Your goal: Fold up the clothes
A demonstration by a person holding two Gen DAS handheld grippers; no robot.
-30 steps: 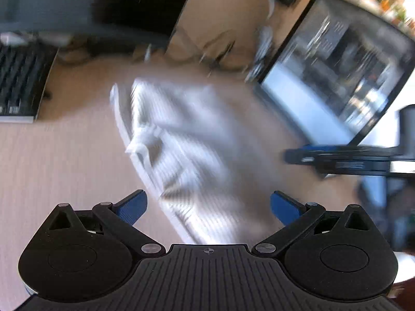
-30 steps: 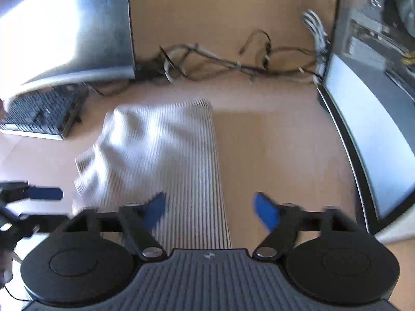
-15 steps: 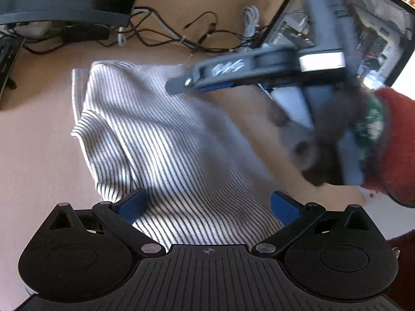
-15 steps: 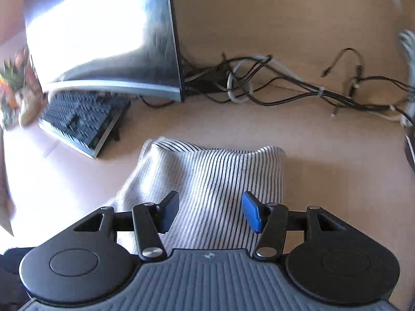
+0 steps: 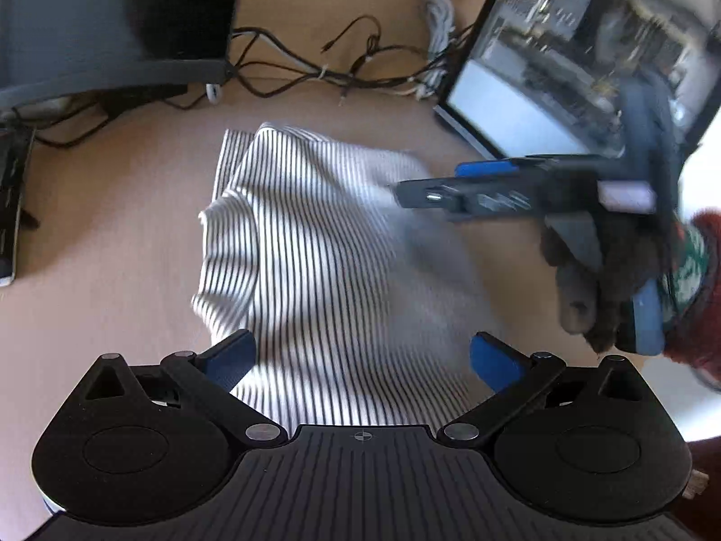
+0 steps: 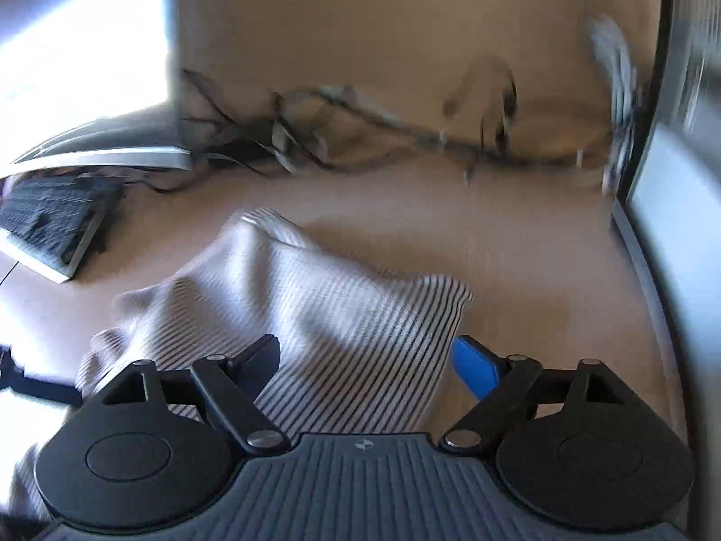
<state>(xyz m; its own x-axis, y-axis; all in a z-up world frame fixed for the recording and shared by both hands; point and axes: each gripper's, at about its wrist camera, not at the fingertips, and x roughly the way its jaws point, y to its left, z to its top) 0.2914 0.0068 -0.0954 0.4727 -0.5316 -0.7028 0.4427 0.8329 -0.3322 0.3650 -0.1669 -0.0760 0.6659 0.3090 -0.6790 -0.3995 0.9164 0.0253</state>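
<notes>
Your left gripper (image 5: pixel 362 356) hangs over the near end of the striped garment (image 5: pixel 324 270), its blue-tipped fingers (image 5: pixel 232 356) spread wide with nothing between them but the cloth lying below. The garment sits on the wooden desk (image 5: pixel 112 225), running away from your left gripper toward the tangle of cables (image 5: pixel 315 72) at the back; its far edge is folded over, and the side toward your right hand is smeared by motion blur. Your right gripper (image 5: pixel 419 194) enters the left wrist view from the right side, above the garment's right edge, held in a gloved hand (image 5: pixel 595 279); from that angle you cannot tell how its fingers stand. In the right wrist view, though, your right gripper (image 6: pixel 365 360) has its fingers (image 6: pixel 473 367) parted, straddling the near part of the garment (image 6: pixel 338 329), with the cloth humped up just ahead of them. Beyond and left of the right gripper are a keyboard (image 6: pixel 49 221) and a monitor (image 6: pixel 90 67); a second screen (image 6: pixel 676 225) stands at its right.
</notes>
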